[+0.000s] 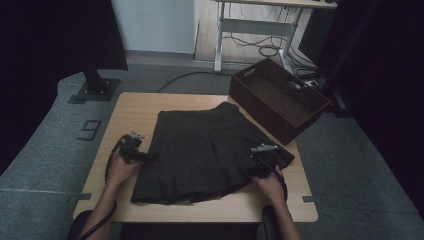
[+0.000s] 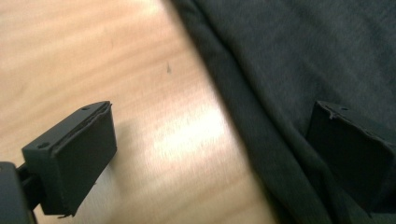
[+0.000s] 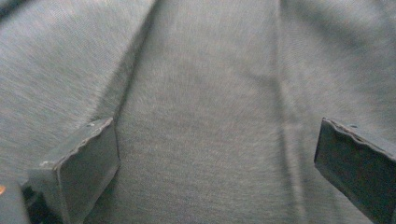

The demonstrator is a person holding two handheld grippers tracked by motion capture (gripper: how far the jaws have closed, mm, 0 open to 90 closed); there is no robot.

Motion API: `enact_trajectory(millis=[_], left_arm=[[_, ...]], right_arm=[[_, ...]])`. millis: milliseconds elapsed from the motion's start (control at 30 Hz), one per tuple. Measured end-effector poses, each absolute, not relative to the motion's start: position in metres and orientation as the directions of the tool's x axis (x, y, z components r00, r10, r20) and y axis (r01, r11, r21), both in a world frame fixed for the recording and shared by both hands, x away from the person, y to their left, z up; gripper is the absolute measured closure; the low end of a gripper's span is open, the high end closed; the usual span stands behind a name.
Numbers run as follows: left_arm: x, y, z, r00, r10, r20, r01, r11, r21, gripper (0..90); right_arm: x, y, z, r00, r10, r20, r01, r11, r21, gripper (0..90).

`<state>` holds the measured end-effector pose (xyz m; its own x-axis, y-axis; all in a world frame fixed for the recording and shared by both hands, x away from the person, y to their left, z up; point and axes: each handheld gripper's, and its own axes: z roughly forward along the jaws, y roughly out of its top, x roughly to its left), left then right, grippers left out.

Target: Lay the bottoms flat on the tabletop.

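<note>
We find both bare forearms entering from below. Our left hand's black two-jaw gripper (image 1: 150, 157) stands with jaws spread wide, nothing clamped. Our right hand's black two-jaw gripper (image 1: 248, 172) likewise stands wide apart, gripping nothing.

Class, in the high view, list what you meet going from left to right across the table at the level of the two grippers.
Left gripper → dark pleated skirt → right gripper → bare strip of wooden table.

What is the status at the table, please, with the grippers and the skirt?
Left gripper open at skirt's left edge. Right gripper open over its right side. Skirt flat on table, held by neither. Basket beyond, not in the way.
</note>
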<state>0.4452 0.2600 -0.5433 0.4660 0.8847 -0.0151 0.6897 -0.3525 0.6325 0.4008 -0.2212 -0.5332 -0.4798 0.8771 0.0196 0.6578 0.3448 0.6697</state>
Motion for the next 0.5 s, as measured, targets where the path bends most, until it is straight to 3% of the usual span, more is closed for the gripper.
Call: enact_trajectory(millis=[133, 500], left_arm=[[0.433, 0.258, -0.543, 0.458, 0.889, -0.008, 0.691, -0.350, 0.633, 2.7], [0.395, 0.248, -0.543, 0.493, 0.870, -0.020, 0.678, -0.370, 0.635, 5.5]], right_arm=[[0.402, -0.218, -0.544, -0.494, 0.870, -0.004, 0.671, 0.384, 0.634, 0.0], [0.404, -0.236, -0.549, -0.463, 0.886, 0.013, 0.677, 0.344, 0.650, 0.0]])
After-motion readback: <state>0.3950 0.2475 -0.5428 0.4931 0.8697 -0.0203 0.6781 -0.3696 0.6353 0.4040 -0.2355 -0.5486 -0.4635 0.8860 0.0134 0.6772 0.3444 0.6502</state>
